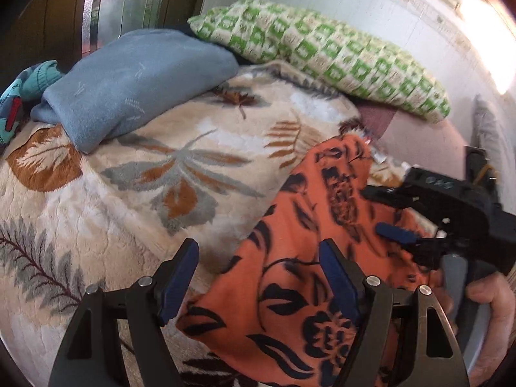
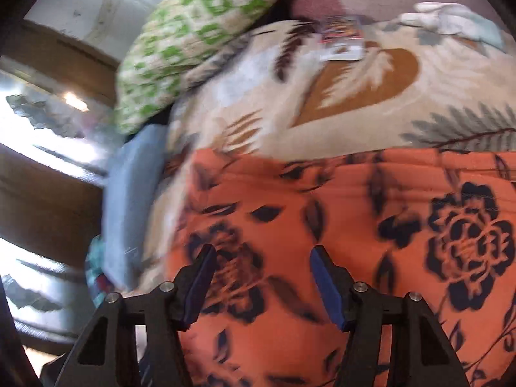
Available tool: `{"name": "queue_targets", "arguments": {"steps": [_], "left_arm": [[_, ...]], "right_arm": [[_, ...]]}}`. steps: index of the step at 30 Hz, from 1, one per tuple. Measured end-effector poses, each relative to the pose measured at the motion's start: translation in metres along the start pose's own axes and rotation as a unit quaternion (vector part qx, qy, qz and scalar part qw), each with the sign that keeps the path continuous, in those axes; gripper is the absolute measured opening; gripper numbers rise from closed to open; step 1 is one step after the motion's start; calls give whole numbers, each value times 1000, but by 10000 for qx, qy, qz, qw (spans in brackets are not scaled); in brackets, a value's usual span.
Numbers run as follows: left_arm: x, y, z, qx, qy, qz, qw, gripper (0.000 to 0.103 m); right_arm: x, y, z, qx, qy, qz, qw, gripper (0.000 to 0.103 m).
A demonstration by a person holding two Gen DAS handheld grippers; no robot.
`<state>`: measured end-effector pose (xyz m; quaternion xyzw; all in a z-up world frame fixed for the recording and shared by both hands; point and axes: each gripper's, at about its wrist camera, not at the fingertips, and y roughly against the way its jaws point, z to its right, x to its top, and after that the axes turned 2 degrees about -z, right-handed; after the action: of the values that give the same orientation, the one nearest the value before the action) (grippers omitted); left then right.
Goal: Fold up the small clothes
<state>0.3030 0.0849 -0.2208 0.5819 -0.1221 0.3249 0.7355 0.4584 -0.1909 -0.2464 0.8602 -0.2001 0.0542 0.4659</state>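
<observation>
An orange garment with black flowers (image 1: 290, 290) lies spread on a beige leaf-patterned blanket (image 1: 129, 200). My left gripper (image 1: 258, 245) hovers over the garment's left edge with its jaws wide apart; the cloth lies under the right finger (image 1: 335, 274) and no pad presses on it. My right gripper (image 1: 388, 213), held by a hand (image 1: 493, 316), reaches in from the right above the same garment. In the right wrist view the right gripper (image 2: 263, 250) stands open over the orange cloth (image 2: 354, 225), nothing pinched between its blue pads.
A folded blue blanket (image 1: 135, 77) and a green-and-cream checked pillow (image 1: 322, 51) lie at the back of the bed. A teal garment (image 1: 29, 87) sits at the far left. A small printed packet (image 2: 342, 37) and a white cloth (image 2: 448, 16) lie beyond the orange garment.
</observation>
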Motion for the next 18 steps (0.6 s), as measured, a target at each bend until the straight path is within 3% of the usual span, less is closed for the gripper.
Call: {"name": "queue_targets", "arguments": {"steps": [3, 7, 12, 15, 18], "left_arm": [[2, -9, -8, 0, 177, -130, 9998, 77], [-1, -6, -3, 132, 35, -14, 9999, 77], [-6, 3, 6, 104, -143, 166, 9997, 77], [-10, 14, 17, 104, -367, 452, 9983, 77], [-14, 23, 29, 76, -620, 773, 9950, 77]], "right_arm": [[4, 25, 36, 380, -601, 334, 9969, 62], [-2, 102, 87, 508, -787, 1027, 9903, 64], [-14, 194, 163, 135, -1099, 1585, 9811, 64], [-15, 236, 220, 102, -1627, 1651, 9727, 64], [-8, 256, 246, -148, -1752, 1620, 9710, 63]]}}
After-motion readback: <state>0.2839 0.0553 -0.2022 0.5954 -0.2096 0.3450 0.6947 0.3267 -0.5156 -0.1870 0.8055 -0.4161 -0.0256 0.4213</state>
